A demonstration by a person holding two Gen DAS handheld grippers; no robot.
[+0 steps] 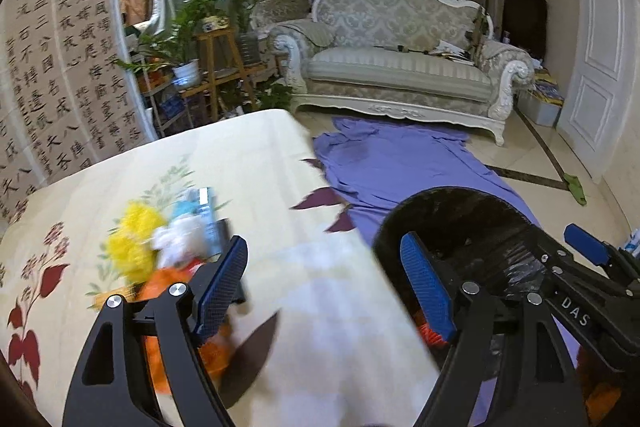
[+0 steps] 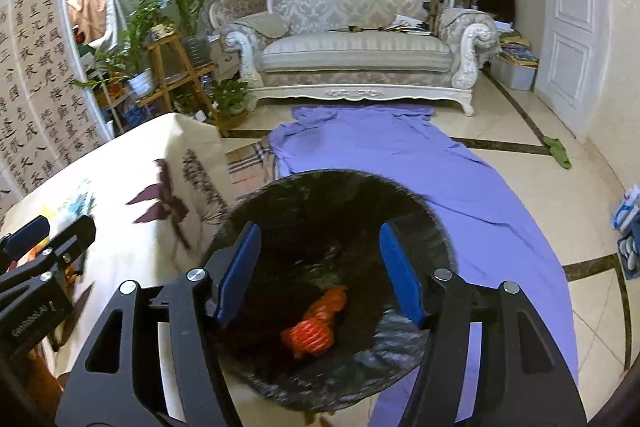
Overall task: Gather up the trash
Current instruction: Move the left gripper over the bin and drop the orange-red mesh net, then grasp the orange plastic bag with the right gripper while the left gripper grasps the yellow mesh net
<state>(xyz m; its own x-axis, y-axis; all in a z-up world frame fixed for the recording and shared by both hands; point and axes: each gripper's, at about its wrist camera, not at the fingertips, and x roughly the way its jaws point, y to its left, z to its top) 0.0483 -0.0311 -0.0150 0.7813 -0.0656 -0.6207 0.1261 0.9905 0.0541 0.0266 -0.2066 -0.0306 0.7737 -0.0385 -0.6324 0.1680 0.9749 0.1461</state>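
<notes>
A blurred pile of trash lies on the floral tablecloth: a yellow crumpled piece, a white piece, a blue and white wrapper and orange pieces. My left gripper is open and empty over the table's right part, the pile just left of its left finger. A black bag-lined bin stands beside the table; it also shows in the left wrist view. Orange trash lies inside it. My right gripper is open and empty above the bin's mouth.
A purple cloth covers the floor between the bin and a white ornate sofa. Potted plants on wooden stands stand at the left. A white door is at the right. A green rag lies on the tiles.
</notes>
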